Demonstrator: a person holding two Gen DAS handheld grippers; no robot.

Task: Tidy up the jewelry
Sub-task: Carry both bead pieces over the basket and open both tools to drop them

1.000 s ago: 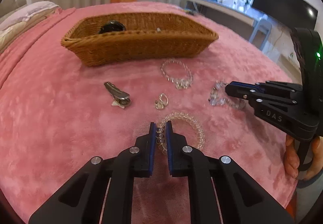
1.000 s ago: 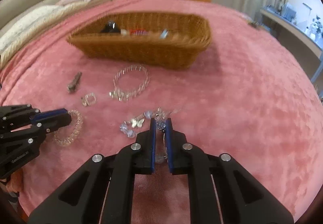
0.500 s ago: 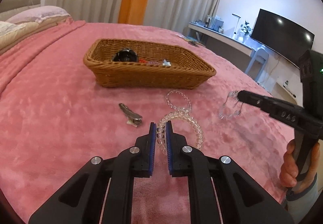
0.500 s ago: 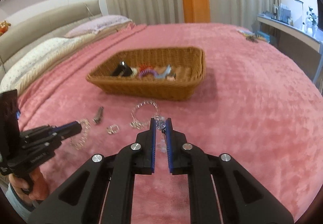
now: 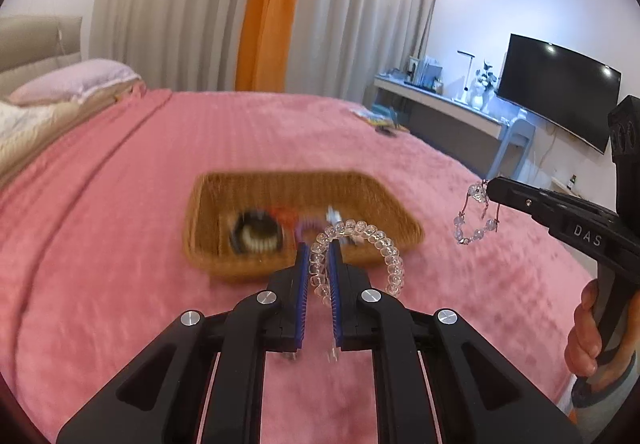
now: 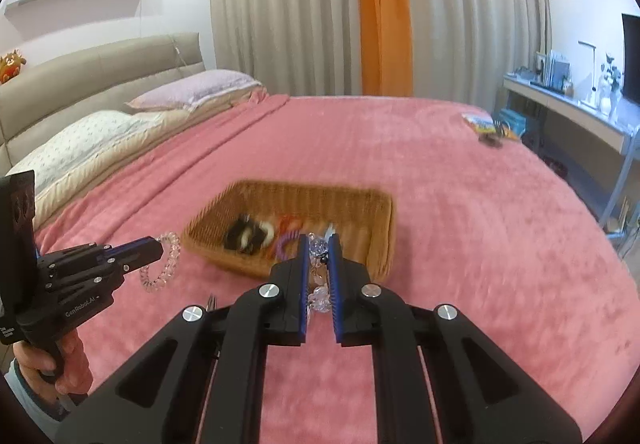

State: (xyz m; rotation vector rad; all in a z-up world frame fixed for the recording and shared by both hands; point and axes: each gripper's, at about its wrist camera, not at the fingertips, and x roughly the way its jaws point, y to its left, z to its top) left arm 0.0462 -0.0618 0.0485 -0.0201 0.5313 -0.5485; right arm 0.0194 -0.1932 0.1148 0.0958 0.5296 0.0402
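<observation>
Left gripper (image 5: 319, 280) fingers nearly closed, clamped on clear bead bracelet (image 5: 360, 244); loop held in the air in front of wicker basket (image 5: 304, 219) on the bed (image 5: 120, 203). Right gripper (image 6: 319, 272) likewise pinched on crystal charm bracelet (image 5: 476, 219), dangling beside the basket. Both judged light, floppy, slippery and fragile on thin cord: best gripped across the strand, released low inside the basket.

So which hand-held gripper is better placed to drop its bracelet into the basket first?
Probably the left hand-held gripper. Its clear bead bracelet hangs nearer the wicker basket. The right hand-held gripper holds its crystal bracelet farther off to the basket's side. It's close, though.
</observation>
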